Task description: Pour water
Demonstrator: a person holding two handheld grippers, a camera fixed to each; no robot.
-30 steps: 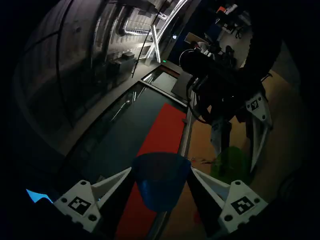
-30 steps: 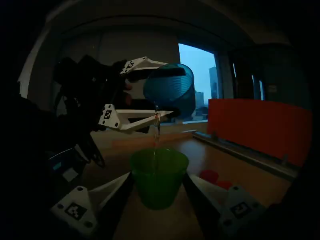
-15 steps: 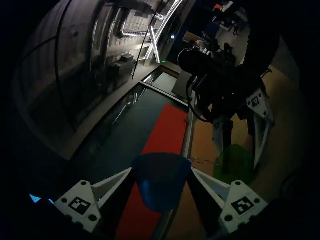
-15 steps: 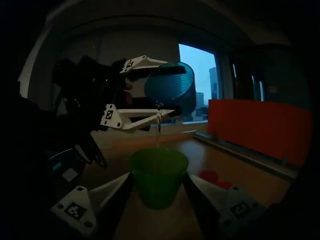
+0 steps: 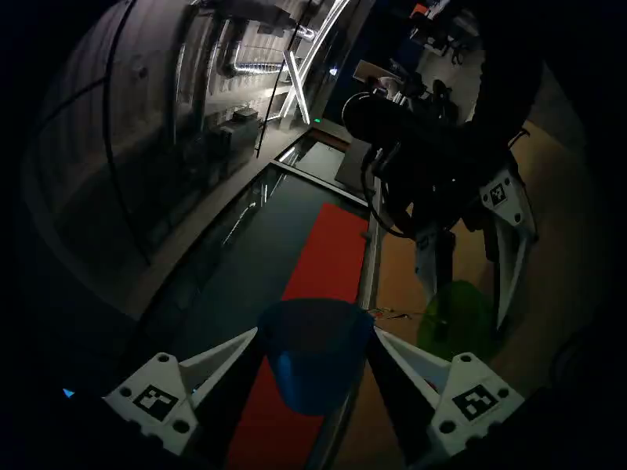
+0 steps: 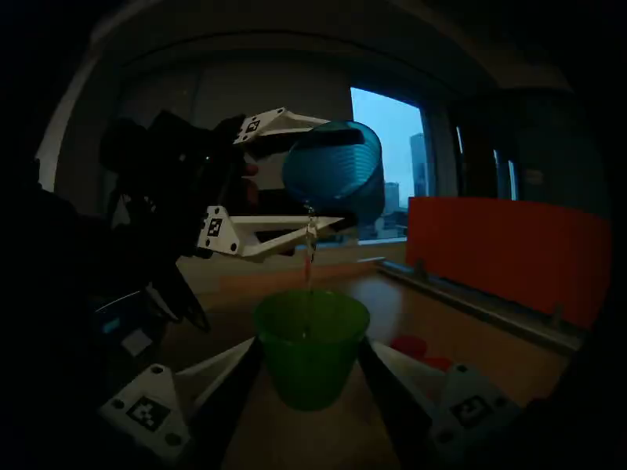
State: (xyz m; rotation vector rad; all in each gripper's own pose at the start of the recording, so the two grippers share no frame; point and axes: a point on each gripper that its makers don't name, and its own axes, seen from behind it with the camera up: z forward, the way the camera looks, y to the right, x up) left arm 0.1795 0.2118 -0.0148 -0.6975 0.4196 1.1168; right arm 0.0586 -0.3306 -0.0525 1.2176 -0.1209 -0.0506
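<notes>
There's the tilted cup [image 6: 333,168] right above the upright cup [image 6: 311,364], water [image 6: 309,251] between them!
The left gripper [image 5: 315,337] flanks the upper one, the right gripper [image 6: 310,343] the lower; table [image 6: 392,301] beneath, window [image 6: 384,149] behind.

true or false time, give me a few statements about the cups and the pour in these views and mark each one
1. The blue cup is tilted above the green cup. True.
2. A thin stream of water runs from the blue cup down into the green cup. True.
3. The left hand-held gripper holds the green cup. False: it grips the blue cup; the right hand-held gripper has the green cup between its fingers.
4. In the right gripper view, the panel to the right of the green cup is yellow. False: it is red.
</notes>
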